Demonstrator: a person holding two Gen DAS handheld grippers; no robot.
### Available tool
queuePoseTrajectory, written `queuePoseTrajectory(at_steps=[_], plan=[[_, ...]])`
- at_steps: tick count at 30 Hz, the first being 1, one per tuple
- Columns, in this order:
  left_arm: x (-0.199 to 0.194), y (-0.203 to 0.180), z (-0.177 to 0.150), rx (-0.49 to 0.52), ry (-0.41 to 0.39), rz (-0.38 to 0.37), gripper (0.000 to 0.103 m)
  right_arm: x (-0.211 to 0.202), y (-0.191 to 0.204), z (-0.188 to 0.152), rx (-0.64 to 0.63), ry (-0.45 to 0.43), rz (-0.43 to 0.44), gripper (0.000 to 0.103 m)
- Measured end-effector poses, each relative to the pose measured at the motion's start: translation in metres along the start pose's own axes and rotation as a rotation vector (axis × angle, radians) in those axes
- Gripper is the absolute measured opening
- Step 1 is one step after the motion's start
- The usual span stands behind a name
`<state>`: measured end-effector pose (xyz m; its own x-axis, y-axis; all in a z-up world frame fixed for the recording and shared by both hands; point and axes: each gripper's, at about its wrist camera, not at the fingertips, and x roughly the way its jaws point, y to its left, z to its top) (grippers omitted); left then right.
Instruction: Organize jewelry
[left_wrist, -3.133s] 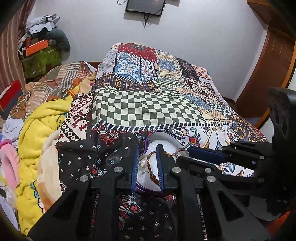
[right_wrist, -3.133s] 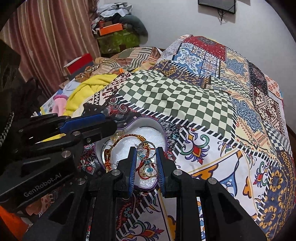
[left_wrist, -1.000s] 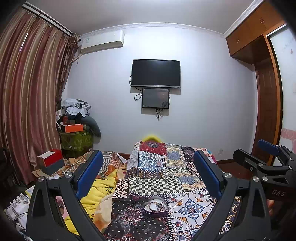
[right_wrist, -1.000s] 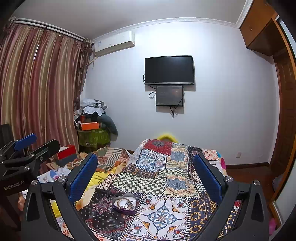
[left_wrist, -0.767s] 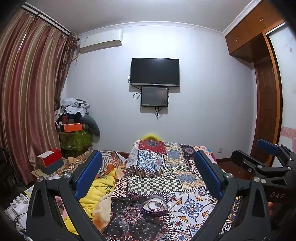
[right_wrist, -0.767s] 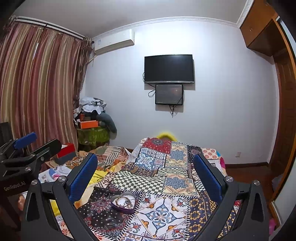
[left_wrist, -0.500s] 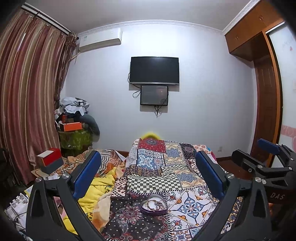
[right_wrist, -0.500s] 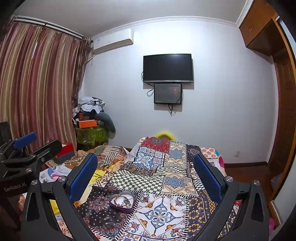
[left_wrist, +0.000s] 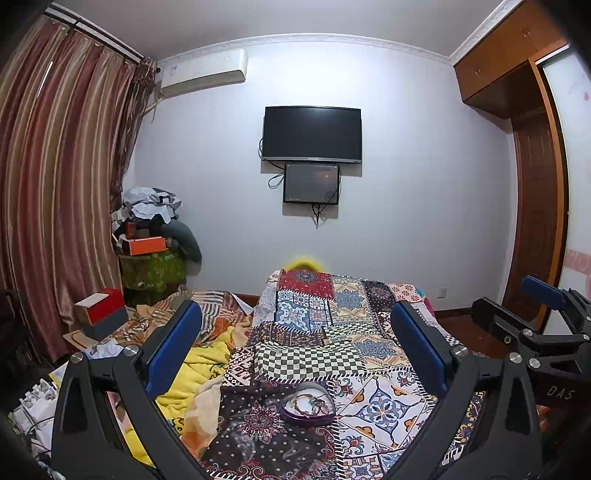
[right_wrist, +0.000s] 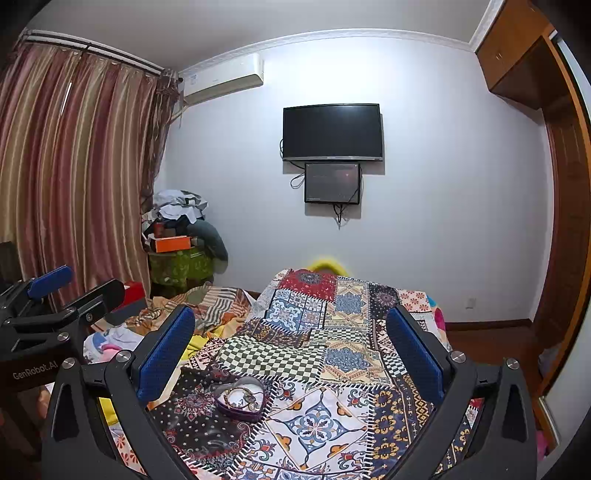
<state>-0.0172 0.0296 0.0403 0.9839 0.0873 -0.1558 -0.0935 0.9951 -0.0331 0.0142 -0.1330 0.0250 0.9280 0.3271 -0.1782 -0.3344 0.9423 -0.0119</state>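
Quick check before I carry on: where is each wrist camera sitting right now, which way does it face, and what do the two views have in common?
Left wrist: raised over the bed's near end, facing the far wall; left gripper jaws wide open in front, right gripper at the right edge.
Right wrist: beside it, same heading; right gripper jaws wide open, left gripper at the left edge.
Shared: heart-shaped jewelry box on the patchwork bedspread, television, curtains.

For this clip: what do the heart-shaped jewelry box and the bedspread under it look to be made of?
The heart-shaped jewelry box has a dark purple wall, matte, perhaps fabric-covered or plastic, and a white lining with a faint sparkle; too small to tell more. The bedspread looks like printed woven fabric: flat patchwork patterns, soft folds, no sheen.
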Motion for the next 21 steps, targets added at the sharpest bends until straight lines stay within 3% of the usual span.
queuePoseTrajectory(at_steps=[21], plan=[[0.0002, -0.0071, -0.0011, 0.018, 0.009, -0.01, 0.103, 0.0008, -0.0043, -0.001, 0.011, 0.009, 0.002, 0.103]])
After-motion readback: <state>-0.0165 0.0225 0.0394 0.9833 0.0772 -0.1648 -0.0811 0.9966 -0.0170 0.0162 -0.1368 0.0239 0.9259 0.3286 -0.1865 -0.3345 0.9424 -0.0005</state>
